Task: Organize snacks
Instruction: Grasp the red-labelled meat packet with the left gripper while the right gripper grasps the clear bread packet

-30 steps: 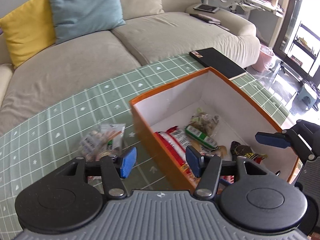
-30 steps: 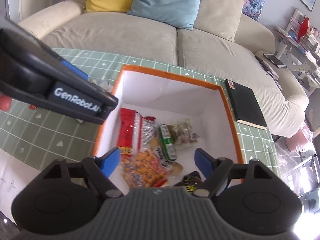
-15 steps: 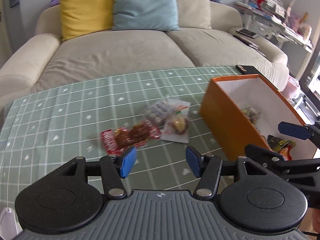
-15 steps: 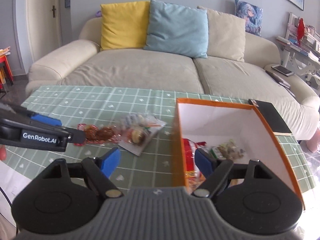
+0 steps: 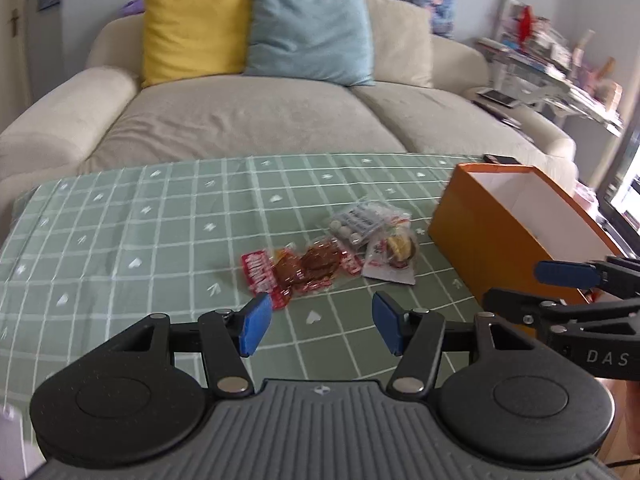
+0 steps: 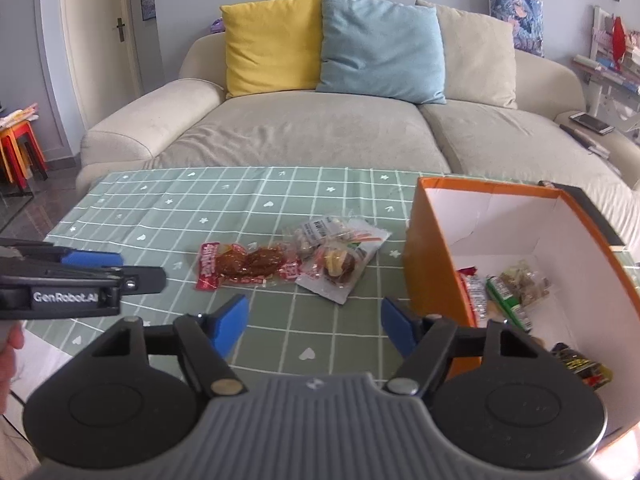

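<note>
Three snack packets are lying together on the green checked bench (image 5: 120, 240): a red packet (image 5: 298, 270) showing brown pieces, a clear bag of pale round sweets (image 5: 358, 222), and a white pouch (image 5: 394, 256). Just right of them an orange box (image 6: 436, 264) is standing open, holding several more packets. Bare cloth is stretching wide to the left. Both the left hand-held gripper (image 5: 318, 328) and right hand-held gripper (image 6: 314, 326) are hovering spread, holding nothing.

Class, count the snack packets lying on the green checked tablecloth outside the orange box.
3: red-ended brown snack packet leftmost, clear packet of pale round pieces behind, white packet nearest the box. Overlaps may hide more.
</note>
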Motion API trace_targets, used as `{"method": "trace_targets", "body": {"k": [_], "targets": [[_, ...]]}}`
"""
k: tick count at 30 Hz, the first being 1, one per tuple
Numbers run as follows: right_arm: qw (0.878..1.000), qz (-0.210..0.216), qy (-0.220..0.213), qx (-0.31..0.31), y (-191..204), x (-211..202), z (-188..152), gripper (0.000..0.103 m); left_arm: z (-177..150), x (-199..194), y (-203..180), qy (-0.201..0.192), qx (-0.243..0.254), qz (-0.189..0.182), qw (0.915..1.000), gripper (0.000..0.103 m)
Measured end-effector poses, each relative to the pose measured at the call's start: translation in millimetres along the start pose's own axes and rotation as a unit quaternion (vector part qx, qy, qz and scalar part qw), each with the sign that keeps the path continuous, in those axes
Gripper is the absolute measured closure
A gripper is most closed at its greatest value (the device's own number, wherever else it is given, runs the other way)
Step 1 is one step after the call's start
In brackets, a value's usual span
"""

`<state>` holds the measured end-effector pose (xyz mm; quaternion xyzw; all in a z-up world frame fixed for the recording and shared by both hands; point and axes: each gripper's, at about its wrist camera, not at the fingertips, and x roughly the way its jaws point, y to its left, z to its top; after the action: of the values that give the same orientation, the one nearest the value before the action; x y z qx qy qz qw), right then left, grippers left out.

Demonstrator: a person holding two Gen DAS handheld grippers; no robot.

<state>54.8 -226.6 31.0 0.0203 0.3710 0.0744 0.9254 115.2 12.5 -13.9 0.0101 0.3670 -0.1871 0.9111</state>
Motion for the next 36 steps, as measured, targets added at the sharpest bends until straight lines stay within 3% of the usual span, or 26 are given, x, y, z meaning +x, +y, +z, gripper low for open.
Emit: {"method": "trace_targets", "body": {"k": [6, 11, 15, 22, 28, 36], "targets": [[1.0, 0.012, 0.015, 0.005, 4.6, 24.0, -1.4, 0.041, 3.4, 31.6, 5.3, 0.015, 0.026, -0.009, 0.9995, 0.032], [1.0, 0.011, 0.012, -0.006, 10.4, 49.0, 2.3, 0.041, 11.4, 57.3, 19.7, 0.025, 0.038, -0.013, 0.9989, 0.031], [1.0, -0.013, 0.012, -0.002, 10.7, 75.5, 9.1, 0.041, 20.9, 80.5, 29.2, 0.033, 0.059, -0.021, 0.9975, 0.024], [0.999, -0.052, 0.015, 0.004, 1.8, 119.1, 26.0, 0.041, 32.6, 127.3, 45.5, 0.061, 0.077, -0.037, 0.9945, 0.022], [0.997, -0.075, 0.012, -0.028, -3.5, 149.4, 38.4, 0.041, 34.2, 153.5, 52.8, 0.085, 0.09, -0.048, 0.9911, 0.021], [0.998, -0.061, 0.033, -0.01, -15.6, 170.8, 37.4, 0.054, 29.6, 168.3, 52.1, 0.097, 0.093, -0.05, 0.9897, 0.011]]}}
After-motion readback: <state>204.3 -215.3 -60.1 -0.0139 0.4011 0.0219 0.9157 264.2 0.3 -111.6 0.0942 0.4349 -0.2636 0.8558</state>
